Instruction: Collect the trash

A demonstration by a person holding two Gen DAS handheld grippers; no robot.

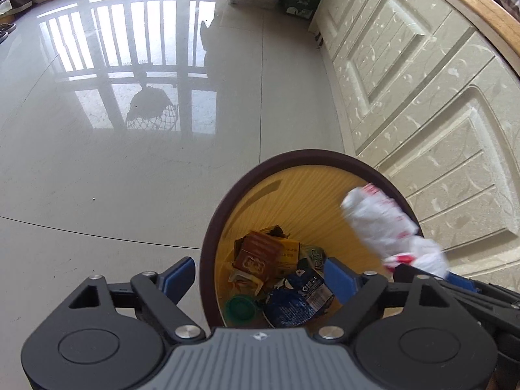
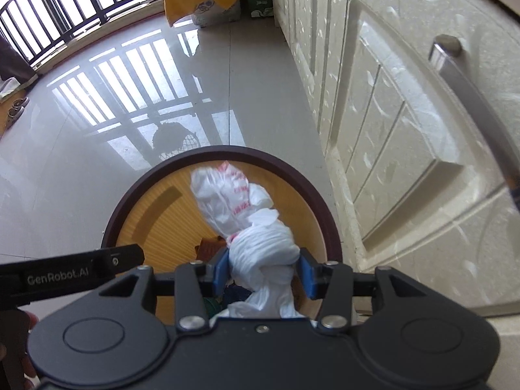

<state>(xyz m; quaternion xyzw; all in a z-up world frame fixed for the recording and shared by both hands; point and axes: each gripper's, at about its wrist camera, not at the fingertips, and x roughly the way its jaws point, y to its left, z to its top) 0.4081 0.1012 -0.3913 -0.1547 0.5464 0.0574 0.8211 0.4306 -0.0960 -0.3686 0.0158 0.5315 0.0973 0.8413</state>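
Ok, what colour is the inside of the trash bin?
Yellow-orange inside the trash bin, with a dark brown rim; clearest in the right wrist view.

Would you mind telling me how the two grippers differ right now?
The left gripper stands open and empty, while the right gripper is shut on the white plastic bag. The left's fingers straddle the bin's rim; the right's sit inside it. Both have blue pads and point down over the bin.

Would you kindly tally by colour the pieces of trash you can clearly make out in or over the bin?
White (plastic bag, held in the right tool): 1
Brown (packet): 1
Dark blue (wrapper): 1
Green (round lid): 1
Total: 4; more scraps lie beneath in the bin, too jumbled to count.
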